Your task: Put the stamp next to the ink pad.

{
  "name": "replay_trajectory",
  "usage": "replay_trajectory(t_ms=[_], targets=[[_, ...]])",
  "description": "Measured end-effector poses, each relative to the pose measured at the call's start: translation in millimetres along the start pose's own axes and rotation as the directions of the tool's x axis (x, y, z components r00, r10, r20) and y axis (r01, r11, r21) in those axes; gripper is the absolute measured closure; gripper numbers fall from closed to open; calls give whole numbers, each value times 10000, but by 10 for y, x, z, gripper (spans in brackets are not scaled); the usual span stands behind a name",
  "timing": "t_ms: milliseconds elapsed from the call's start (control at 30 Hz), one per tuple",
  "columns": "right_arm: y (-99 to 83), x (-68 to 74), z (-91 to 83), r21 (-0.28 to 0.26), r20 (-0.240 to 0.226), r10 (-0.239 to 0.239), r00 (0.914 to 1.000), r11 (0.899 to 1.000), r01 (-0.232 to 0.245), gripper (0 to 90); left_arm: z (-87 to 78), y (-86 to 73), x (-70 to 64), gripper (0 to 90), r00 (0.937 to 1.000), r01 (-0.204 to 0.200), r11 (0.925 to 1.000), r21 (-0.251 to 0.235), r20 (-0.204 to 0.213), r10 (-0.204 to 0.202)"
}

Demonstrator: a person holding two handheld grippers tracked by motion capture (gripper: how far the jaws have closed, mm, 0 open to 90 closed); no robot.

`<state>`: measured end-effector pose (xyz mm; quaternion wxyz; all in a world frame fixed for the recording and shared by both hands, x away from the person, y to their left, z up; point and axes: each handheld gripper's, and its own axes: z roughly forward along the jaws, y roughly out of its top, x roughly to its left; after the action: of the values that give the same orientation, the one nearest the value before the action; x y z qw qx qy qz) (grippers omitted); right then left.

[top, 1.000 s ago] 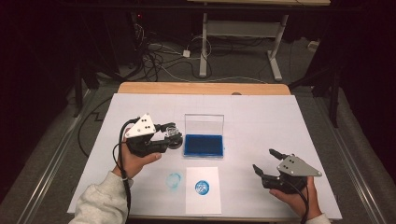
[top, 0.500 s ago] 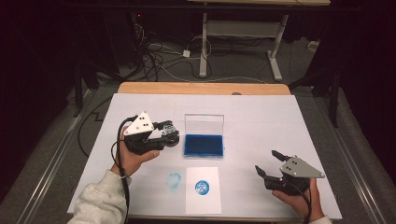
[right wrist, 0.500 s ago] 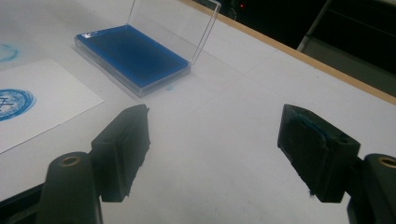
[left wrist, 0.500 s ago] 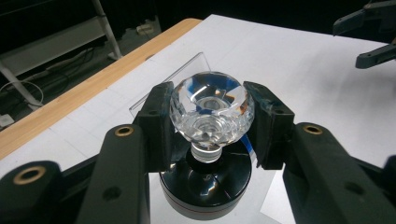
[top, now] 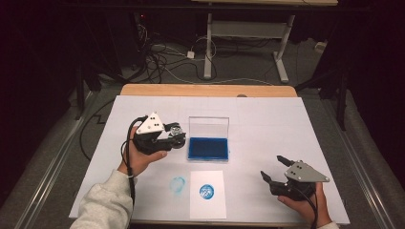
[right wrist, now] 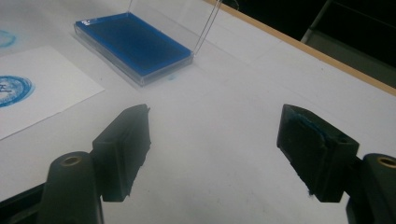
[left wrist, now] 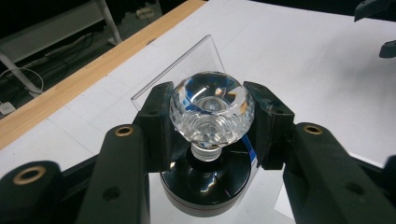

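My left gripper [top: 173,135] is shut on a stamp [top: 175,130] with a clear faceted knob [left wrist: 211,108] and a round black base [left wrist: 205,186], and holds it above the table just left of the ink pad. The blue ink pad [top: 208,148] lies in a clear case with its lid [top: 208,127] standing open. A white paper [top: 206,205] near the front edge bears a round blue print [top: 206,192]. My right gripper [top: 271,167] is open and holds nothing, low over the table at the front right. The ink pad [right wrist: 133,44] lies ahead of its jaws.
A faint blue smudge [top: 178,185] marks the white table cover [top: 267,124] left of the paper. A wooden table edge [top: 205,89] runs along the far side. Cables and a desk frame [top: 248,33] lie on the floor beyond.
The right gripper has drifted slightly right and toward the near edge, still open. The left gripper has barely shifted, with the stamp still in it.
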<state>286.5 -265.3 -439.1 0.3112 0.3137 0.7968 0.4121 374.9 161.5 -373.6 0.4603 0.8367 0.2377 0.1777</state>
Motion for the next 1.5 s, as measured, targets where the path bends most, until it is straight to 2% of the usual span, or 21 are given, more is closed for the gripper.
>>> replay_trajectory(t_ms=[133,233,367,467,667,800,1200,1367,1500], targets=[[3,5,6,44,-25,18,10000,10000,-18,258,76,2,42,546,9998,-135,9989,447,-147,142],[-2,5,19,94,-75,-16,10000,10000,17,259,130,-29,98,546,9998,7,9979,647,-194,6],[-14,9,34,196,-96,-46,9999,9998,48,259,222,-95,182,545,9995,304,9965,779,-54,-301],[-16,18,34,251,-130,-61,9999,9997,64,260,310,-147,229,545,9992,403,9935,1062,-99,-394],[-27,37,48,370,-251,-117,9996,9992,126,263,430,-240,294,545,9979,643,9904,1226,-120,-633],[-31,47,55,441,-309,-211,9993,9988,225,266,504,-296,293,544,9985,546,9862,1562,-193,-522],[-40,50,61,502,-317,-277,9991,9983,292,266,633,-471,252,544,9983,556,9768,2070,-295,-506],[-41,59,69,547,-356,-336,9988,9979,356,267,632,-495,253,544,9978,635,9777,2003,-299,-587],[-44,58,69,558,-364,-299,9989,9979,319,267,623,-518,280,543,9965,837,9769,1968,-233,-807]])
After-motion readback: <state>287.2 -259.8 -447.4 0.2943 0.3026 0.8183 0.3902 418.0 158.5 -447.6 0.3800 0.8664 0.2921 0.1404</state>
